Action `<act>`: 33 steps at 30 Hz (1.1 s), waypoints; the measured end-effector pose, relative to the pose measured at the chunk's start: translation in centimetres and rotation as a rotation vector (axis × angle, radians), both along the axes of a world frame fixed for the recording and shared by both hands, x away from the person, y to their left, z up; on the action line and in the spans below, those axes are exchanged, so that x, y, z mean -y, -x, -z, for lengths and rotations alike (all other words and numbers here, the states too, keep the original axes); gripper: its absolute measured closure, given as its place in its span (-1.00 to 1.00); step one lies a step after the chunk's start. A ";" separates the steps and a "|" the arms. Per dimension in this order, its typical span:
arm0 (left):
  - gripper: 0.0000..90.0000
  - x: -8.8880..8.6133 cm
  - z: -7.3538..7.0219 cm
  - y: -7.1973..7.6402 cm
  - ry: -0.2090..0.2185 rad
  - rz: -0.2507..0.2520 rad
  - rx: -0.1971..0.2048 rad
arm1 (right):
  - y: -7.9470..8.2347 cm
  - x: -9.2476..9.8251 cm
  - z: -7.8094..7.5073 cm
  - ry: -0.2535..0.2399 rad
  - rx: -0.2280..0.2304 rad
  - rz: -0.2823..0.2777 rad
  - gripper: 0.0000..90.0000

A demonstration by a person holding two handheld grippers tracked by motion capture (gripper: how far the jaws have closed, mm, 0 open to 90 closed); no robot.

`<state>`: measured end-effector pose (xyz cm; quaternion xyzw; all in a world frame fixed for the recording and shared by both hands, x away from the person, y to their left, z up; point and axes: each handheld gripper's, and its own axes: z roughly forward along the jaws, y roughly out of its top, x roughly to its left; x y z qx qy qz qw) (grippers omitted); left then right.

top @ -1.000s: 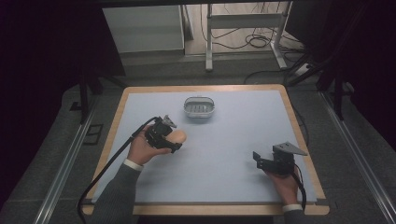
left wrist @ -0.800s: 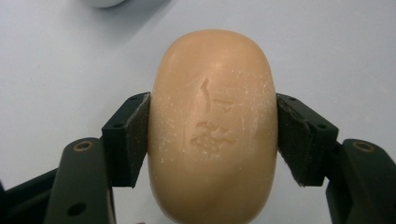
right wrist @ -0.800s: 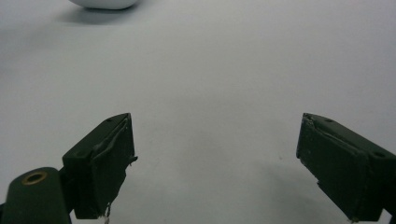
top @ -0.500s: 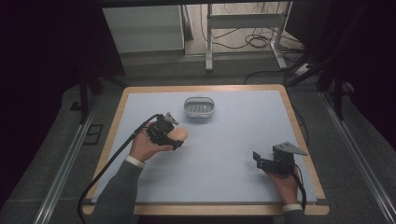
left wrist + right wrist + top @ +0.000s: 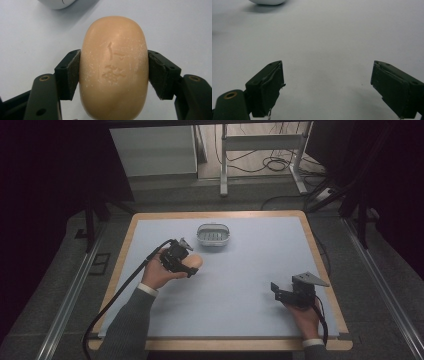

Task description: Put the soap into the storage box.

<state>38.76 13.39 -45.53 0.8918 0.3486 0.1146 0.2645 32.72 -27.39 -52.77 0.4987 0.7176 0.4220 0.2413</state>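
The left gripper (image 5: 188, 266) has its jaws pressed on both sides of a peach-coloured soap bar (image 5: 114, 67). It holds the soap left of the table's (image 5: 250, 315) middle, near a small white dish (image 5: 213, 234) at the far edge. The right gripper (image 5: 327, 90) sits near the right front corner, jaws wide apart and holding nothing.

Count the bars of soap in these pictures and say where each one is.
1. The single bar of soap is clamped between the jaws of the left hand-held gripper, just in front of the white soap dish. None lies in the dish as far as can be seen.
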 end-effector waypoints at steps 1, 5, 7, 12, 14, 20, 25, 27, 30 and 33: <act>-0.28 0.0 0.0 -0.1 -0.001 0.000 0.000 | 0.0 0.0 0.0 0.000 0.000 0.000 -0.75; -0.28 0.2 -0.2 -0.3 -0.001 0.007 0.006 | 0.0 0.0 0.0 0.000 0.000 0.000 -0.75; -0.28 0.2 -0.3 -0.5 0.000 0.007 0.009 | 0.0 0.0 0.0 0.001 0.000 -0.001 -0.75; -0.28 0.5 -0.5 -0.8 -0.002 0.013 0.013 | 0.0 0.0 0.0 0.001 0.001 -0.001 -0.75; -0.28 0.6 -0.5 -0.9 0.006 0.014 0.011 | 0.0 0.0 0.0 0.001 0.000 -0.001 -0.75; -0.28 1.0 -0.4 -1.4 0.011 0.016 0.009 | 0.0 0.0 0.0 0.001 0.000 -0.001 -0.75; -0.28 1.1 -0.3 -1.9 0.010 0.014 0.007 | 0.0 0.0 0.0 -0.001 -0.002 0.000 -0.75; -0.28 1.2 -0.3 -2.0 0.012 0.011 0.007 | 0.0 0.0 0.0 -0.001 -0.002 0.000 -0.75; -0.28 1.2 -0.2 -2.3 0.014 0.009 0.006 | 0.0 0.0 0.0 -0.001 -0.003 -0.001 -0.75; -0.28 1.3 -0.2 -2.5 0.011 0.010 0.005 | 0.0 0.0 0.0 -0.003 -0.004 -0.001 -0.75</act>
